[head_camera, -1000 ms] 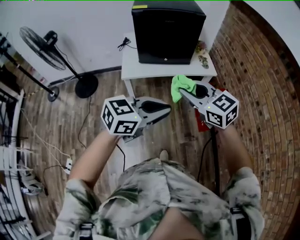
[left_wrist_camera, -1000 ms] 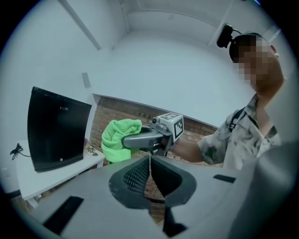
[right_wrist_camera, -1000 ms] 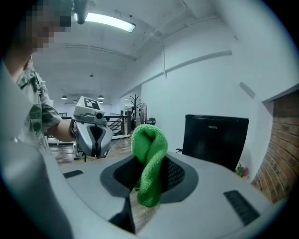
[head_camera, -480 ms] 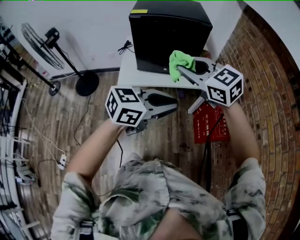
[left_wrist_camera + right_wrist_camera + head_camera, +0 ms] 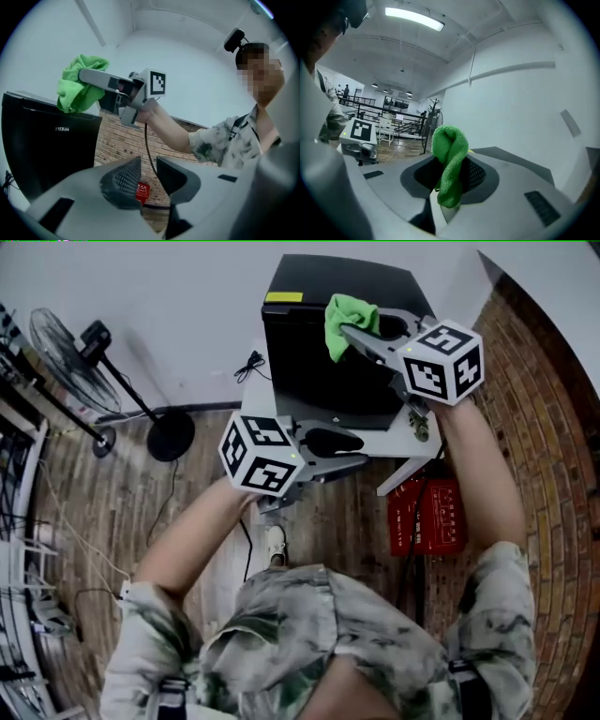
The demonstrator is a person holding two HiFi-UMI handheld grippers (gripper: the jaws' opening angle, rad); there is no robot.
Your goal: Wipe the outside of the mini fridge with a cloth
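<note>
Presently, head view:
- Mini fridge (image 5: pixel 323 352), black, on the white counter (image 5: pixel 401 441), at 12 o'clock.
- Cloth (image 5: pixel 347 320), green and bunched, over the fridge's top; contact cannot be told.
- Right tool (image 5: pixel 349 332), jaws closed tight on the cloth.
- Left tool (image 5: pixel 361 451), at the fridge's 6 o'clock, jaws slightly parted, nothing between them.
- Floor fan (image 5: pixel 70 348) at 10 o'clock.
- Red case (image 5: pixel 427 517) on the floor at 4 o'clock.

Pinches a bunched green cloth (image 5: pixel 450 159) upright between the right gripper's (image 5: pixel 451 180) jaws, before a white wall (image 5: pixel 525 103); left gripper (image 5: pixel 364 150) low at left
</note>
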